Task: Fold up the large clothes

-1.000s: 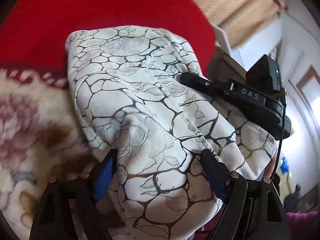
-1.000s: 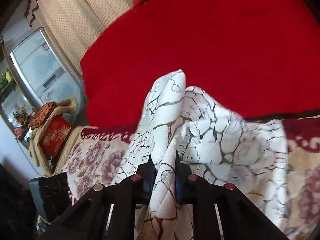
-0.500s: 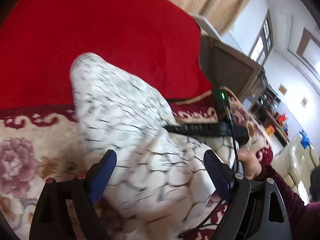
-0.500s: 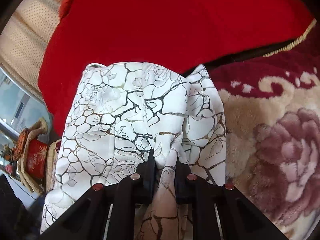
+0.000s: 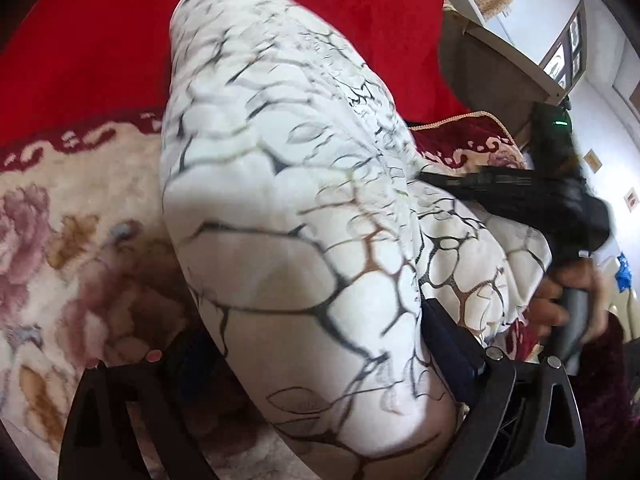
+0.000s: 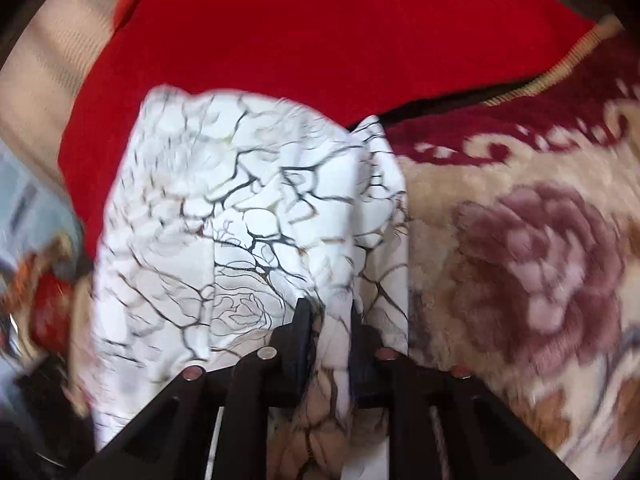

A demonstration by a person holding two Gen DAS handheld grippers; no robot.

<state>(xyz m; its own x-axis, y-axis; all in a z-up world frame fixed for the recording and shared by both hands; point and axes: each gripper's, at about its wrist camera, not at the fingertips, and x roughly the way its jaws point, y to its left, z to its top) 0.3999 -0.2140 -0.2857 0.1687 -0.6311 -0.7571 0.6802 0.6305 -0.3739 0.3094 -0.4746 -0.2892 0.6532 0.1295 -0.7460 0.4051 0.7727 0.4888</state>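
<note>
While the garment (image 5: 288, 216) lies as a narrow, doubled-over bundle on the floral blanket (image 5: 60, 240), its far end reaching onto the red cover (image 5: 100, 48), the fold looks part done: layers are stacked lengthwise, but the cloth is puffy and not yet flat or squared. Judged remaining: let go, smooth, and probably one more fold across.

Left hand-held gripper (image 5: 320, 356): jaws spread wide to either side of the bundle's near end, pads not pressing it; released. They have just been opening, cloth between them.

Right hand-held gripper (image 6: 326, 340): jaws narrow, with a pinched ridge of garment (image 6: 240, 216) between them; they have just been opening slightly, and the pads appear barely off the cloth, so the pinch reads as letting go. The left view shows it lying across the bundle's right side, a hand (image 5: 560, 304) on its handle.

Against one second ago: garment was lifted in a peak under the right hand-held gripper, firmly clamped; now it lies lower and longer on the bed. Left jaws stand wider.
</note>
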